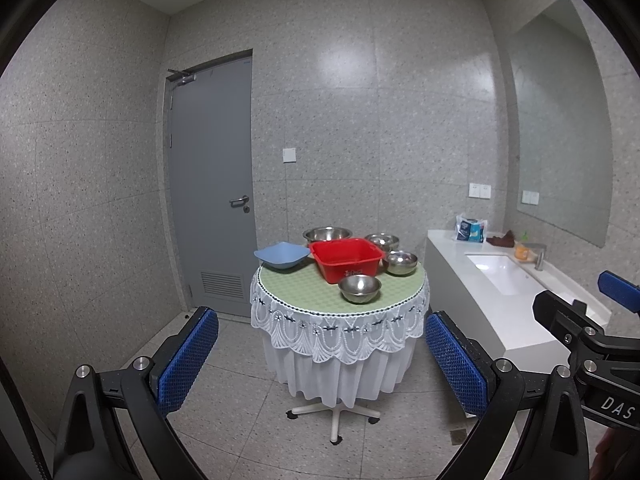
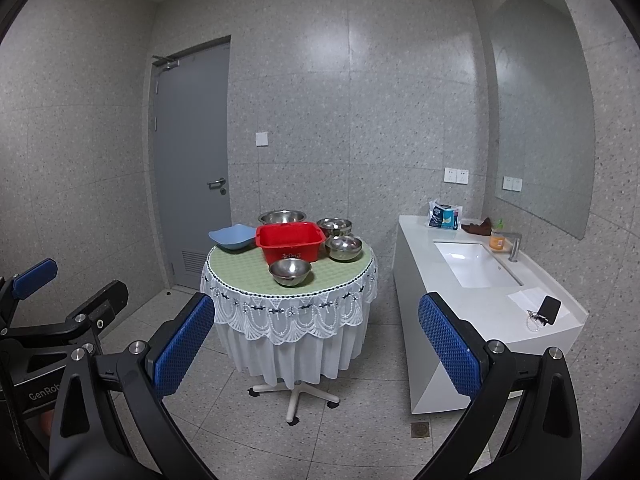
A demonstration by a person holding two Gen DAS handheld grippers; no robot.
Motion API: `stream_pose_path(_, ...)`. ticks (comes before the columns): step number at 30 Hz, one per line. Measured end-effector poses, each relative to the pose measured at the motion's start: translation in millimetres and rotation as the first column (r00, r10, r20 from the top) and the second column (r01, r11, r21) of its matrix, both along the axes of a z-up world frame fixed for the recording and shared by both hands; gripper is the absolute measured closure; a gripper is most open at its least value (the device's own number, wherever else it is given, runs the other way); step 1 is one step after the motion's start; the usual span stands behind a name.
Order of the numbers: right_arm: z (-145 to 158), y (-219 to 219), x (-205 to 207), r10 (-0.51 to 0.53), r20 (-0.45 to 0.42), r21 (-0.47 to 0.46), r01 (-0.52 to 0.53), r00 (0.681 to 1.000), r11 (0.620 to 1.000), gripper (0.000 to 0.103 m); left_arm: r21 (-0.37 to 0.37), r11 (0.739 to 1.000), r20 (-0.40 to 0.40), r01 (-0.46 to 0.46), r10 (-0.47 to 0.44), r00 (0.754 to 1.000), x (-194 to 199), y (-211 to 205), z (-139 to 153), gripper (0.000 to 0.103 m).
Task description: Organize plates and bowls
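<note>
A small round table (image 1: 292,294) (image 2: 240,270) with a green top and white lace skirt stands ahead. On it are a red square basin (image 1: 347,259) (image 2: 290,242), a light blue square bowl (image 1: 282,255) (image 2: 233,237), a large steel bowl (image 1: 327,234) (image 2: 282,217) at the back, two steel bowls (image 1: 401,262) (image 2: 344,247) on the right, and one steel bowl (image 1: 359,288) (image 2: 290,271) at the front. My left gripper (image 1: 322,356) and right gripper (image 2: 316,344) are both open, empty, and held well short of the table.
A white counter (image 2: 484,300) with a sink (image 2: 476,264) runs along the right wall; a phone (image 2: 549,309), a tissue pack (image 2: 444,214) and an orange bottle (image 2: 497,240) lie on it. A grey door (image 1: 212,184) is behind the table. A floor drain (image 2: 420,429) is near the counter.
</note>
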State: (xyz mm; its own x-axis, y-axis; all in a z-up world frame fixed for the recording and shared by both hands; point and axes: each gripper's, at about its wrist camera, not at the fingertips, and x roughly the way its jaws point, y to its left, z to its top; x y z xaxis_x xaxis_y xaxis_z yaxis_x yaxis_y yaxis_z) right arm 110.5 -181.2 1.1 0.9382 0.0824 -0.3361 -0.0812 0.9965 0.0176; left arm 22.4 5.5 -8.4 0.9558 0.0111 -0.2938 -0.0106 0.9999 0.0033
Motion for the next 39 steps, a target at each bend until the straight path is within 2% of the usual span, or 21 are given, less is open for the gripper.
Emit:
stream_pose_path(12, -1, 1, 6, -0.002, -0.004, 0.001, 0.002, 1.0, 1.0, 0.0, -0.002, 1.0, -0.011, 0.0, 0.0, 1.0, 17, 4, -4, 0.001)
stream_pose_path(22, -8, 3, 50, 0.006, -0.027, 0.002, -0.006, 1.0, 1.0, 0.0, 0.003, 1.0, -0.029, -0.013, 0.014, 0.999, 50, 3, -6, 0.001)
stream_pose_path(27, -14, 4, 70, 0.011, -0.033, 0.0, -0.011, 0.999, 1.0, 0.0, 0.002, 1.0, -0.043, -0.028, 0.028, 0.999, 73, -3, -8, 0.001)
stream_pose_path(39, -18, -12, 143, 0.058, -0.035, -0.006, -0.059, 0.998, 0.998, 0.0, 0.009, 0.998, -0.043, -0.068, 0.068, 0.997, 163, -34, 9, 0.001)
